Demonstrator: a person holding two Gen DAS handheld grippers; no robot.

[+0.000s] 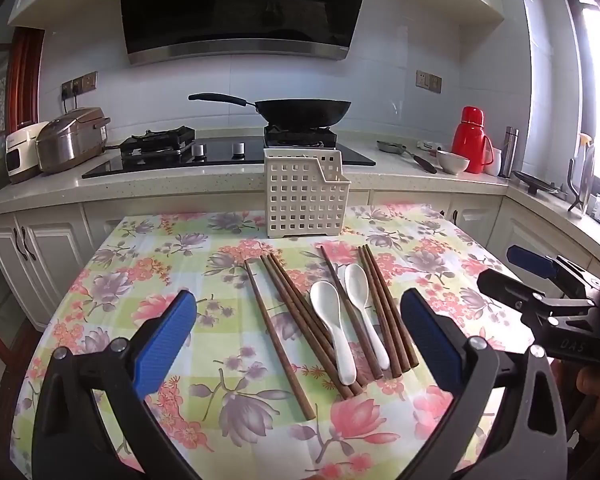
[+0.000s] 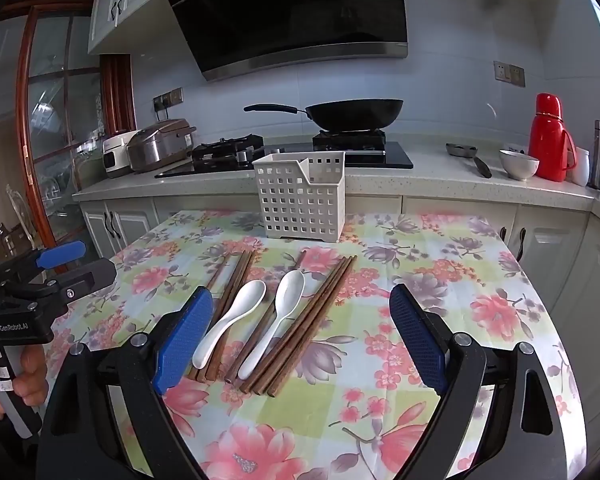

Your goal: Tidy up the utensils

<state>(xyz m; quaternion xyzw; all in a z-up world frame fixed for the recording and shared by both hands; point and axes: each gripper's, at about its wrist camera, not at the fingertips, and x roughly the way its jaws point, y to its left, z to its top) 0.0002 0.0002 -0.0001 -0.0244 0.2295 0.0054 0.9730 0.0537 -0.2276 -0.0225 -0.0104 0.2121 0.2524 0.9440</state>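
A: Where do the utensils sit?

B: Loose on the flowered worktop [image 1: 148, 264], in front of the white slotted caddy [image 1: 305, 194], which looks empty from here and stands upright at the far edge. I count brown chopsticks [image 1: 296, 312] in small bunches and two white spoons [image 1: 332, 328] lying among them.

A: Which way do they run?

B: Their long axes go roughly from the near edge toward the caddy, fanned a little. The spoon bowls point at the caddy, handles toward the person. One chopstick [image 1: 278, 340] lies apart on the left.

A: Why would that matter?

B: My guess is that lengthwise lay suits a pinch across the shaft, then a tilt upright to drop it into the caddy.

A: And the grippers?

B: The left gripper [image 1: 300, 340] hovers above the utensils, jaws spread wide, holding nothing. The right gripper [image 2: 300, 336] does likewise, its jaws apart and bare. Nothing is sorted yet.
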